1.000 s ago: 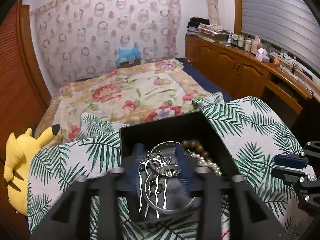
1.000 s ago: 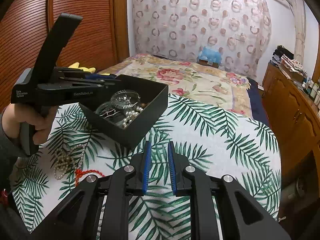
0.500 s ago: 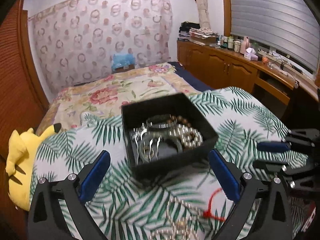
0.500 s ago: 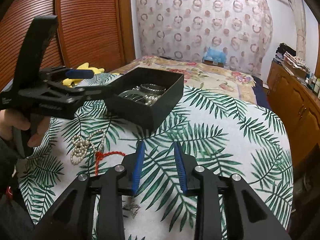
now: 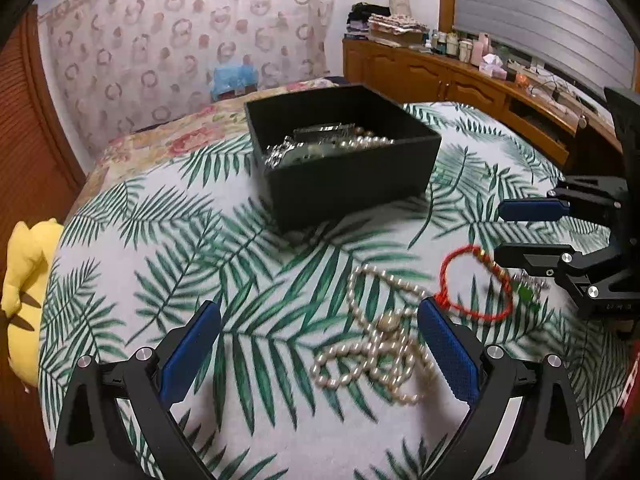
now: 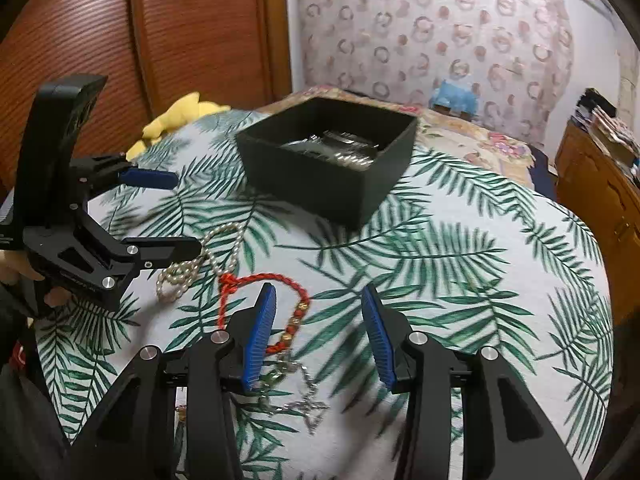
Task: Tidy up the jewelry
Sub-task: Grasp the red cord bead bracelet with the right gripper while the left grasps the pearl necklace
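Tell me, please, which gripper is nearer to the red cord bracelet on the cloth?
Right. The right gripper, jaws opening, has its left finger over the red cord bracelet. The left gripper is wide open above the pearl necklace, beside it.

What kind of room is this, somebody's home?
Most likely a home bedroom: a bed with a floral bedspread, a yellow plush toy, and a long wooden cabinet crowded with bottles and folded cloth.

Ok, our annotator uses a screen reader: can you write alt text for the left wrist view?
The left gripper, wide open, hangs over a pearl necklace lying loose on a palm-leaf tablecloth, beside a red cord bracelet. Behind them stands an open black box holding more jewelry. The right gripper reaches in from the right, jaws opening, empty.
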### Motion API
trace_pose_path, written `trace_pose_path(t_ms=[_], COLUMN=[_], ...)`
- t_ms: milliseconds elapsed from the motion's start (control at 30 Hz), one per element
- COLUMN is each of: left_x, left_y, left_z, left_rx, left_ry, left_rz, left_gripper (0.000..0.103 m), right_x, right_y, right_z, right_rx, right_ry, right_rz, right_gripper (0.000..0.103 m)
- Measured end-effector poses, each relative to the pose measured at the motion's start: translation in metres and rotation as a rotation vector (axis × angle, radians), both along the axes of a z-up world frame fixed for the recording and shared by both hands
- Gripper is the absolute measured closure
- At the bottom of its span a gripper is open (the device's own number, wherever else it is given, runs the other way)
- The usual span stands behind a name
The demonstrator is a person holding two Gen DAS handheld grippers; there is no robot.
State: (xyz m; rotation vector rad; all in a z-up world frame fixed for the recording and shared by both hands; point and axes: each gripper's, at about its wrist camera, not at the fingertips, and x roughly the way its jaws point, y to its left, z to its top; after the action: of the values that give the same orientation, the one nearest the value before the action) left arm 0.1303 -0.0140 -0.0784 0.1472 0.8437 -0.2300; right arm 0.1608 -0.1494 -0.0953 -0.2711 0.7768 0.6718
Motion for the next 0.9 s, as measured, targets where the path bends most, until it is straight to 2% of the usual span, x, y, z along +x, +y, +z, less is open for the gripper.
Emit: trace_pose_path(t_ms=[67, 167, 300, 400, 500, 800, 900], left_x=[-0.004, -0.006, -0.006, -0.009, -0.010, -0.023, -0.029], left_y=[0.004, 0.006, 0.006, 0.001, 0.004, 0.008, 0.011], left_z=[-0.003, -0.008, -0.013, -0.014, -0.015, -0.014, -0.012], left_rx=[-0.010, -0.014, -0.029, 0.023, 0.001, 0.009, -0.033], left_ry=[0.014, 0.037, 0.064, 0.057, 0.071, 0.093, 0.084], left_rz=[-0.002, -0.008, -0.029, -0.032, -0.019, -0.027, -0.036], left_gripper=[0.008, 0.008, 0.008, 0.007, 0.007, 0.008, 0.008], right_x=[0.000, 0.002, 0.004, 0.004, 0.003, 0.003, 0.003], right_y=[0.008, 0.014, 0.012, 0.014, 0.013, 0.013, 0.013], right_z=[-0.004, -0.010, -0.010, -0.011, -0.011, -0.012, -0.011], right_rx=[-0.022, -0.062, -0.070, -0.072, -0.074, -0.072, -0.070], right_ry=[0.016, 0.029, 0.021, 0.015, 0.013, 0.015, 0.016], right_rz=[0.023, 0.033, 0.021, 0.022, 0.022, 0.022, 0.022], right_gripper=[0.059, 0.077, 0.083, 0.083, 0.083, 0.083, 0.083])
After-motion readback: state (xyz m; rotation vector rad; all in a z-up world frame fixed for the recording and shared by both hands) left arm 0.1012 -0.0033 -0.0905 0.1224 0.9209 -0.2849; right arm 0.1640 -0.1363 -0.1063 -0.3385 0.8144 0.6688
